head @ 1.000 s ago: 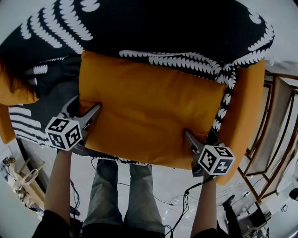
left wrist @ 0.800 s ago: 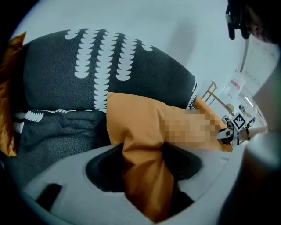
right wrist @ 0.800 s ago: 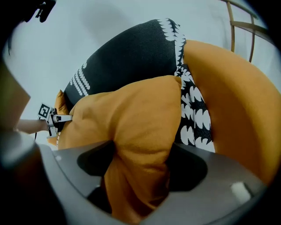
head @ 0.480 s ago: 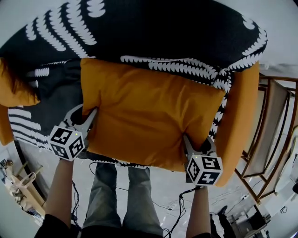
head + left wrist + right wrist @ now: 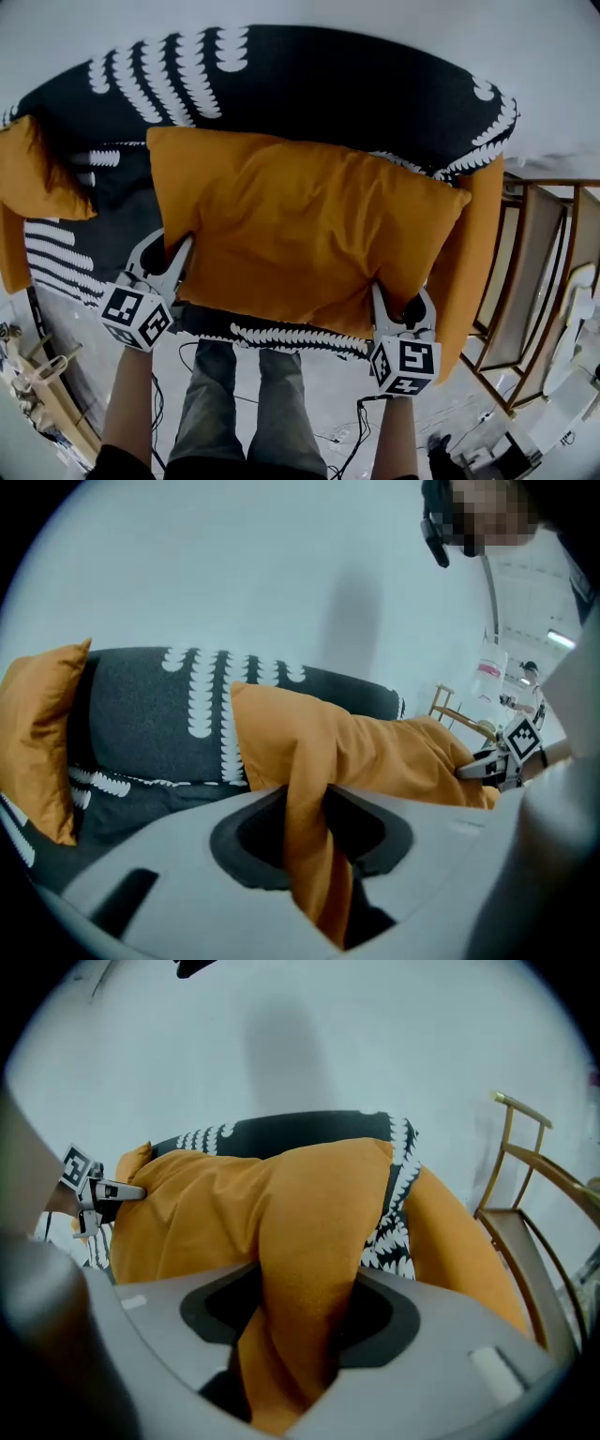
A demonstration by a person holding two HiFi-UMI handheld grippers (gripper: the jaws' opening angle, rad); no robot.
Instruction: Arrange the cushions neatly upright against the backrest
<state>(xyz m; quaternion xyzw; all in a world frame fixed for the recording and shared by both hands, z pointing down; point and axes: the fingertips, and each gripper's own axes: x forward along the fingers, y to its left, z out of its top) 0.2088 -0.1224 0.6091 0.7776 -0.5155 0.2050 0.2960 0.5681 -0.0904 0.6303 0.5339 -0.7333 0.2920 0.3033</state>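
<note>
A big orange cushion [image 5: 300,239] hangs over the seat of a black sofa [image 5: 309,84] with a white leaf print. My left gripper [image 5: 167,248] pinches its near left corner; the jaws are closing, with a fold of orange fabric [image 5: 309,855] squeezed between them. At the near right corner my right gripper [image 5: 403,305] is also closing, a thick fold of the cushion [image 5: 295,1269] pressed between its pads. The left gripper view has the cushion [image 5: 375,752] stretching away to the right gripper. A second orange cushion [image 5: 37,173] leans at the sofa's left end.
A third orange cushion [image 5: 473,272] stands along the sofa's right arm. A wooden frame with slats [image 5: 544,281] is close by on the right. The person's legs [image 5: 234,403] and cables on the floor are below the seat's front edge. A pale wall rises behind the backrest.
Both grippers' jaws have closed onto the big cushion's near edge. The cushion has lifted and shifted toward the backrest. The right gripper moved left and nearer to me.
</note>
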